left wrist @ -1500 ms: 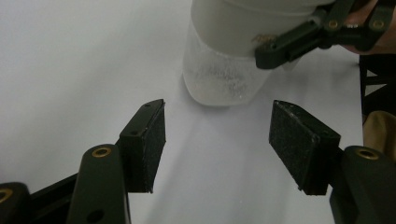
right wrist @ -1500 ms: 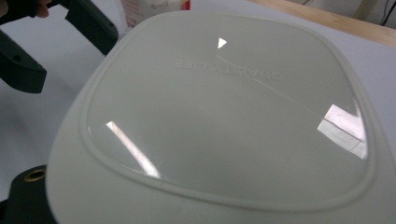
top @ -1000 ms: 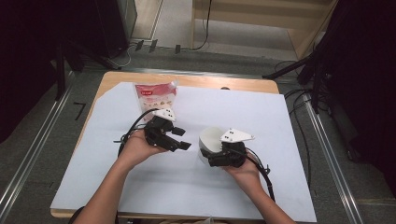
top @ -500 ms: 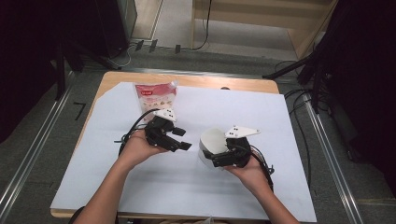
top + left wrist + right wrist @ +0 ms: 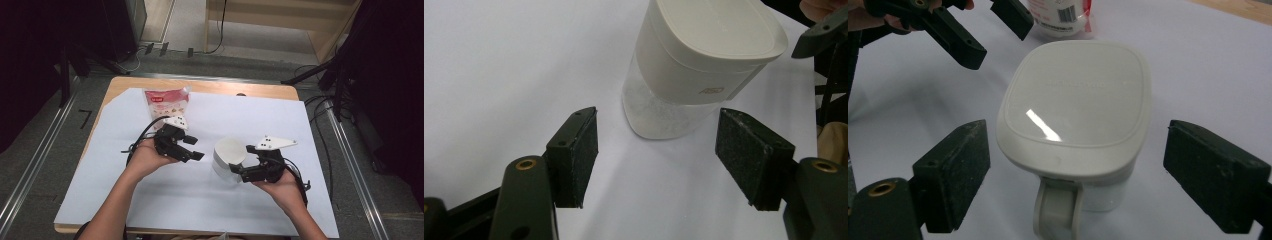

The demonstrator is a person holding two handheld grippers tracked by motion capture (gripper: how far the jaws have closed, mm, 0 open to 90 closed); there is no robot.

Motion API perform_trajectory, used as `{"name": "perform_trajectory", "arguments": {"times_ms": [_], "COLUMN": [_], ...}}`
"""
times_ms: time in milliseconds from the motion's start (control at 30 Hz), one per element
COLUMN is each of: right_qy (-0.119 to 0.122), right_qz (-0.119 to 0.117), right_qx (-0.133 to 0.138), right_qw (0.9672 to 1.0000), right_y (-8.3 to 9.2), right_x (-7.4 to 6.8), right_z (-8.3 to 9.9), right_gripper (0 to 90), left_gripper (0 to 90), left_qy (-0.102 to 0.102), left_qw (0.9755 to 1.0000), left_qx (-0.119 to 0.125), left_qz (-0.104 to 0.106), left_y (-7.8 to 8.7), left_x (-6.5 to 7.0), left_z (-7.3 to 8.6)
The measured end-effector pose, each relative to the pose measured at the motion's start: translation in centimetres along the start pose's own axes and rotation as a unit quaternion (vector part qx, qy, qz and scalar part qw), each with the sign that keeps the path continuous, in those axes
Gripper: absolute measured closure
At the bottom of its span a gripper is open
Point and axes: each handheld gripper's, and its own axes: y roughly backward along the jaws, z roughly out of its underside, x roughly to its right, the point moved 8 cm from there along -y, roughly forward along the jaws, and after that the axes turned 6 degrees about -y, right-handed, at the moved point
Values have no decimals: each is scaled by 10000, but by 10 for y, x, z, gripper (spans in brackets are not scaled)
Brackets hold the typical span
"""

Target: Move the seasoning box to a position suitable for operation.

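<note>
A white lidded container (image 5: 227,159) is seen standing upright on the white-covered bench (image 5: 310,135), between the two tongs. The left tongs (image 5: 191,148) are held just to one side of it, with the jaws spread wide and nothing gripped; in the left gripper view the container (image 5: 704,65) stands ahead of the pads (image 5: 576,155), apart from them. The right tongs (image 5: 239,172) are held at the container's other side, jaws parted wider than the lid; after a slight closing just now, no pad is pressed on it. In the right gripper view the lid (image 5: 1078,105) is framed between the pads (image 5: 955,172), a gap being left on each side. A red-and-white packet (image 5: 167,102) lies beyond the left tongs, near the bench's far edge.
</note>
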Motion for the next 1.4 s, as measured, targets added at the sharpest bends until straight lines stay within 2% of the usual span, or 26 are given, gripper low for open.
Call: {"name": "perform_trajectory", "arguments": {"times_ms": [67, 167, 200, 233, 267, 300, 400, 433, 500, 633, 700, 733, 767, 1000, 1100, 1167, 1333, 1400], "right_qy": [-15, -28, 5, -31, -31, -55, -73, -77, -68, 25, 138, 138, 241, 245, 174, 120, 89, 102], "right_qz": [-15, 10, -5, -89, -89, -112, -141, -193, -205, -321, -281, -281, -258, -253, -265, -314, -313, -314], "right_qx": [6, -4, 23, -2, -2, -40, -98, -181, -215, -366, -409, -409, -415, -572, -656, -681, -765, -804], "right_qw": [10000, 10000, 10000, 10000, 10000, 9999, 9998, 9996, 9995, 9988, 9987, 9987, 9985, 9977, 9973, 9971, 9965, 9962], "right_y": [2, 10, 16, 18, 18, 22, 25, 27, 28, 27, 25, 25, 22, 11, 4, 0, -7, -9], "right_x": [0, 0, -1, -3, -3, -4, -6, -8, -9, -16, -18, -18, -21, -25, -24, -24, -25, -24], "right_z": [1, 5, 8, 10, 10, 13, 17, 22, 23, 31, 34, 34, 37, 44, 48, 50, 52, 53], "right_gripper": [136, 191, 321, 367, 367, 438, 489, 559, 581, 754, 821, 821, 899, 900, 900, 900, 900, 900], "left_gripper": [337, 330, 330, 330, 330, 330, 331, 334, 340, 341, 340, 340, 340, 340, 339, 333, 333, 333], "left_qy": [7, -25, -26, -31, -31, -44, -82, -83, -52, -126, -130, -130, -131, -120, -88, -85, -18, -90], "left_qw": [10000, 10000, 10000, 10000, 10000, 10000, 10000, 10000, 10000, 9999, 9999, 9999, 9999, 9999, 9999, 9999, 9998, 9995], "left_qx": [13, 19, 22, 6, 6, 16, 11, 23, 50, 55, 22, 22, 13, 38, 85, 99, 13, -4], "left_qz": [21, 39, 45, 48, 48, 44, 18, -6, 39, 36, 42, 42, 41, 20, 72, 37, 219, 312], "left_y": [0, 0, 0, 0, 0, 0, 0, 0, 0, -2, -3, -3, -3, -4, -4, -5, -6, -8], "left_x": [0, 1, 1, 1, 1, 1, 1, 0, 1, 2, 2, 2, 2, 1, 2, 2, 5, 8], "left_z": [0, -1, -1, -1, -1, -1, -1, -1, -1, -2, -2, -2, -2, -2, -3, -4, -4, -5]}}
